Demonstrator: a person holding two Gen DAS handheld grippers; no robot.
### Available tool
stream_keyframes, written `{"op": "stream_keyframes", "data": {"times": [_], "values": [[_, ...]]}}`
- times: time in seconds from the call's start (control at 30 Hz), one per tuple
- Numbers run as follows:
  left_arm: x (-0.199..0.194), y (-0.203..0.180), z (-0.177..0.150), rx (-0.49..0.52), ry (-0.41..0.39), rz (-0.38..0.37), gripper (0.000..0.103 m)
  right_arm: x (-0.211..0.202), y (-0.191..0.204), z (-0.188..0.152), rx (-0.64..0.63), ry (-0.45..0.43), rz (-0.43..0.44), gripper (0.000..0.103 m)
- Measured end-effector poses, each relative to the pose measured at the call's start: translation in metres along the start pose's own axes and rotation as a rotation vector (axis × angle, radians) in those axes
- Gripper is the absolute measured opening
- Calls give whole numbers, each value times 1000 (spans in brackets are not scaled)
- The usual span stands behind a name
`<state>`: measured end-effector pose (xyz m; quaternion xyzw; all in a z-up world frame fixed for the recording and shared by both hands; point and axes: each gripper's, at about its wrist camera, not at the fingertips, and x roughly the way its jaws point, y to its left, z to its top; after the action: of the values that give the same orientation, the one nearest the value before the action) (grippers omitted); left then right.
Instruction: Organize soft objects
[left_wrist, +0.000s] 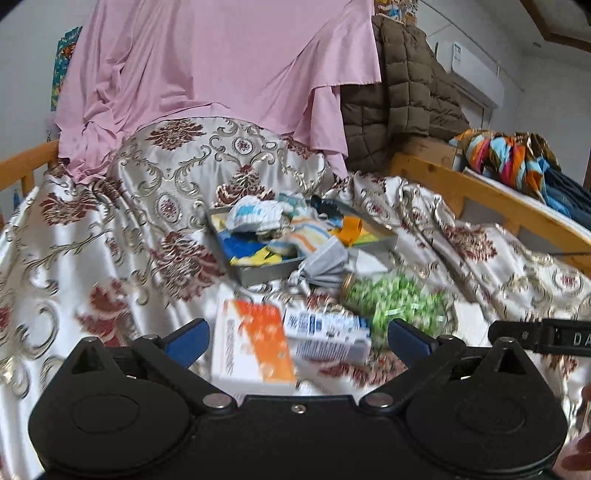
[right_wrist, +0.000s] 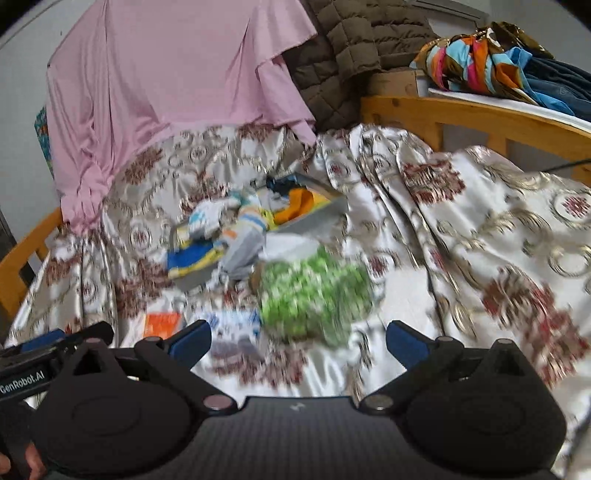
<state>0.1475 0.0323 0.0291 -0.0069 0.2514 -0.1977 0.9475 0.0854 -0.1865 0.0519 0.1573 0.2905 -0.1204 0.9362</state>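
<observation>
both the left gripper (left_wrist: 295, 338) and the right gripper (right_wrist: 297, 338) are held wide and empty, near the boxes; a grey cloth (left_wrist: 325, 264) beside the far tray (left_wrist: 266, 275) is judged next to be gathered.

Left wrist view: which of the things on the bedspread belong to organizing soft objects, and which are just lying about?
Belong to the job:
- grey tray
- small socks and cloths piled in it
- grey cloth lying half over the tray's near edge
- left gripper and right gripper, both open and empty

Just lying about:
- orange-and-white box
- blue-and-white box
- jar of green sweets
- pink sheet
- brown quilted jacket
</observation>
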Motion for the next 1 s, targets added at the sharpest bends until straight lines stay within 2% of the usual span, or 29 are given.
{"op": "stream_keyframes", "data": {"times": [0.17, 0.4, 0.67, 1.0], "values": [[-12, 1, -12, 27, 1, 15, 102, -7, 4, -15, -19, 28, -24, 103], [-10, 2, -23, 16, -37, 10, 102, -6, 10, -25, -59, 5, -55, 103], [1, 14, -29, -29, -6, 7, 102, 4, 15, -30, -121, -10, -96, 103], [8, 23, -30, -50, 5, 48, 102, 13, 14, -30, -137, -13, -89, 103]]}}
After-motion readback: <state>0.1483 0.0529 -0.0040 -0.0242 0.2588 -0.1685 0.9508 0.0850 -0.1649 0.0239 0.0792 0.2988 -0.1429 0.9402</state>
